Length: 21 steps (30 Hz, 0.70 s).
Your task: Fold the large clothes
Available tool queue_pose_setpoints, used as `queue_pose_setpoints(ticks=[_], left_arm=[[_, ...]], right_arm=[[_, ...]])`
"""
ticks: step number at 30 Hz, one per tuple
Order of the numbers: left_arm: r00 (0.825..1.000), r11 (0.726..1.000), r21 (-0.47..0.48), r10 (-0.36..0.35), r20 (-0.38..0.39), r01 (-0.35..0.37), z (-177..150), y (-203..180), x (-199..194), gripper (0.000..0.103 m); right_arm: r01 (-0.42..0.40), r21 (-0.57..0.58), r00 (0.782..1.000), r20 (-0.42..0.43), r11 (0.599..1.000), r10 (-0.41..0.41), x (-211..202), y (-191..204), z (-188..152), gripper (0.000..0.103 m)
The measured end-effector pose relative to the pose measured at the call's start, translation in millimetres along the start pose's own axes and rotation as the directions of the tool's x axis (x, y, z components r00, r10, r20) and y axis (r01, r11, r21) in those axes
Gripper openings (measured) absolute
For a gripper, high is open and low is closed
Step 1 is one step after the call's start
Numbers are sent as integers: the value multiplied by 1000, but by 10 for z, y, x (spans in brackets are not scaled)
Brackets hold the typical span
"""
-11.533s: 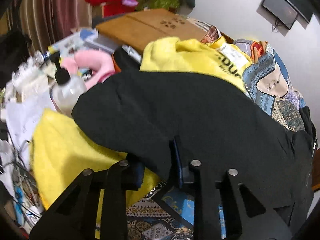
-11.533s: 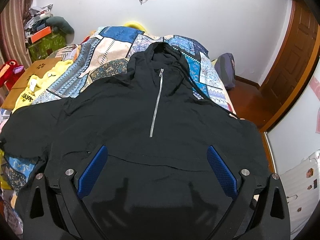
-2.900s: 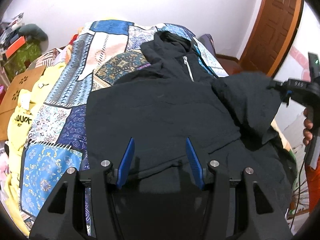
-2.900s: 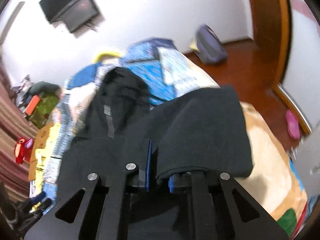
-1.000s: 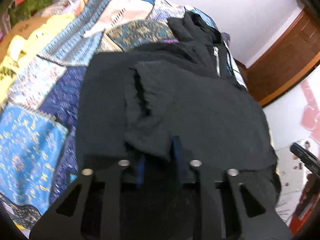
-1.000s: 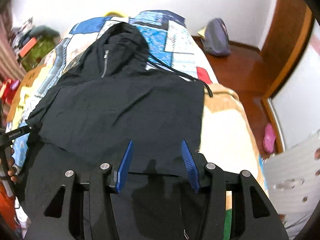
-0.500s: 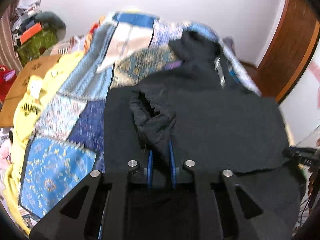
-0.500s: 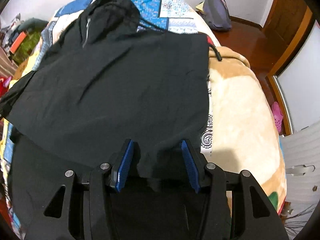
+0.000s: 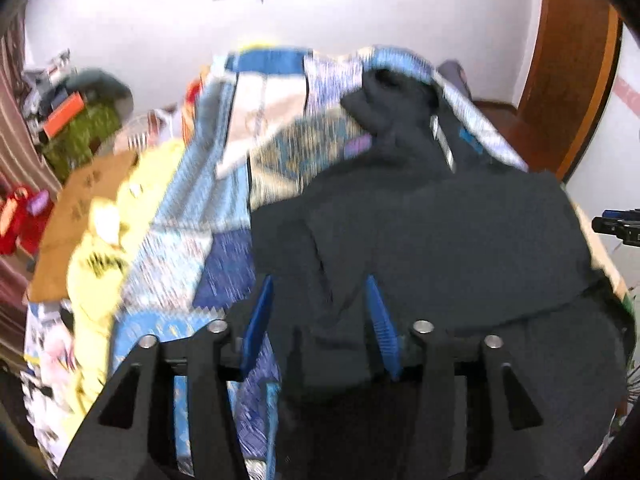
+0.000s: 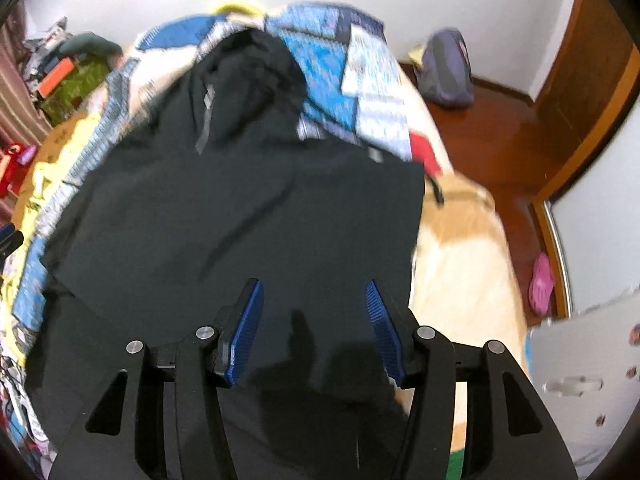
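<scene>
Left wrist view: left gripper at lower centre, released, blue pads spread wide with nothing between them, only hovering above the black hoodie. Hoodie filling centre and right of the frame, lying on the patterned bedspread, hood toward the upper centre near the wall; sleeves seemingly laid inward over the body, probably to make a narrow rectangle before the next fold. Yellow garment at the left edge, apart from the hoodie. Tip of the right gripper peeping in at the right edge. Whole frame blurred, so seams and sleeve edges hard to trace; lower hem hidden behind the gripper body. Right wrist view: right gripper at lower centre, likewise released, pads apart, holding nothing, above the lower part of the hoodie. Right side of the garment ending in a straight edge beside a beige blanket, likely a fold line. Purple bag on the floor at upper right. Left part of the hoodie running out of the clear zone; zipper only a grey smear.
</scene>
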<state>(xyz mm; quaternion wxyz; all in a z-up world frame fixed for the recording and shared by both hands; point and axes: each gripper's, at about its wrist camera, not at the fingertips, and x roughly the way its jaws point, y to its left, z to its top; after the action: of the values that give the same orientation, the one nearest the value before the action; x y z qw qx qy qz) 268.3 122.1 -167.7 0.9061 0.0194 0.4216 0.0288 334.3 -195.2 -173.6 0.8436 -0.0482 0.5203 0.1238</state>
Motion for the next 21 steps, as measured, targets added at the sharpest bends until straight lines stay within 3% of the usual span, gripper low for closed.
queue_pose_setpoints(ticks=[2, 8, 11, 14, 18, 21], left_arm=[[998, 1000, 5, -23, 52, 22, 187, -32, -119, 60], [985, 993, 32, -118, 128, 114, 796, -220, -149, 66], [978, 984, 2, -177, 108, 178, 1083, -316, 21, 67], [977, 981, -13, -194, 85, 196, 1346, -454, 260, 67], [977, 978, -30, -204, 66, 207, 1656, -549, 635, 67], [976, 975, -56, -215, 25, 216, 1871, -581, 1077, 67]], right_arm=[[-1, -9, 999, 39, 1000, 1, -95, 0, 165, 50], [17, -57, 990, 138, 998, -9, -257, 145, 691, 57], [15, -79, 983, 184, 997, -1, -250, 192, 939, 60], [6, -79, 980, 201, 997, 10, -147, 263, 1202, 60], [-35, -42, 983, 178, 998, 42, 154, 254, 1531, 60], [-5, -29, 990, 138, 1000, 9, 507, 220, 1793, 60]])
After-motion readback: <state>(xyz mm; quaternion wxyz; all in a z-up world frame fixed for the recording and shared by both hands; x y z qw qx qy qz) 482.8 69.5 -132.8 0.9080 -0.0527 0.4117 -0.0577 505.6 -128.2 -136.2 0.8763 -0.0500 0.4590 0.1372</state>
